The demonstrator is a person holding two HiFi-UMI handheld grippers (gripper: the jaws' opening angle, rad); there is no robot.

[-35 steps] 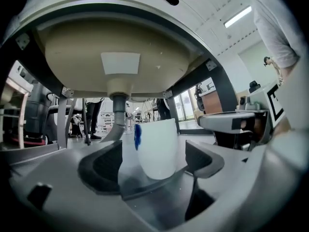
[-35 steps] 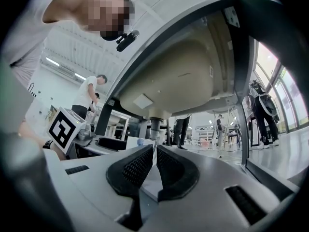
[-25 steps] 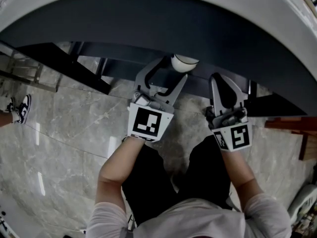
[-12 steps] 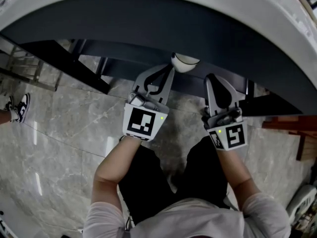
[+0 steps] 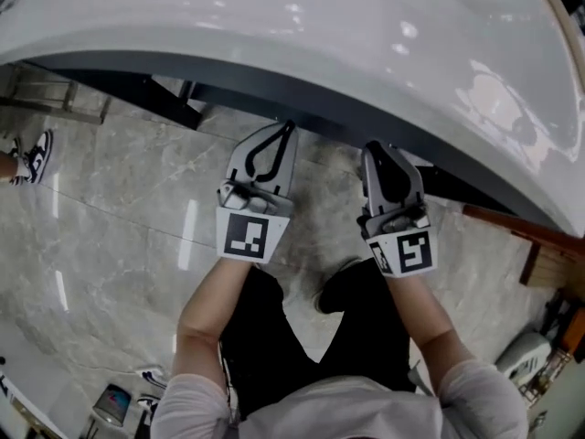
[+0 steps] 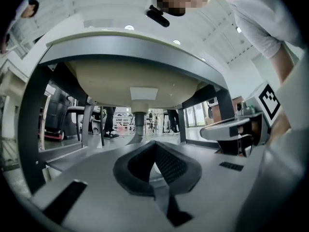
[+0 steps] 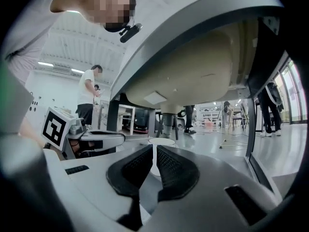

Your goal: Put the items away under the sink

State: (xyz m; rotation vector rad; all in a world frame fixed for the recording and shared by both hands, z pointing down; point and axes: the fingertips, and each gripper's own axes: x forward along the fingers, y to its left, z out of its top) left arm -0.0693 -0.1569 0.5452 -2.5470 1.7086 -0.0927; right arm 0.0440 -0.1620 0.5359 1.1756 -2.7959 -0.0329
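Observation:
In the head view the white sink (image 5: 320, 44) fills the top, and both grippers hang just below its front rim, over the grey floor. My left gripper (image 5: 290, 126) is shut with nothing in it. My right gripper (image 5: 373, 147) is shut and empty too. In the left gripper view the left gripper (image 6: 154, 145) points under the cream basin (image 6: 130, 81) toward the drain pipe (image 6: 139, 124). From the right gripper view, a white round item (image 7: 161, 141) sits low under the basin (image 7: 193, 76), just beyond the right gripper (image 7: 154, 149).
Dark metal frame legs (image 6: 36, 129) (image 7: 253, 105) stand at both sides of the space under the sink. A wooden piece (image 5: 539, 254) lies at the right, a can (image 5: 111, 402) at the bottom left. People stand beyond the sink (image 7: 87, 100).
My left gripper went from open to shut. Both grippers drew back from under the sink. The white round item seen past the left jaws is out of the head view.

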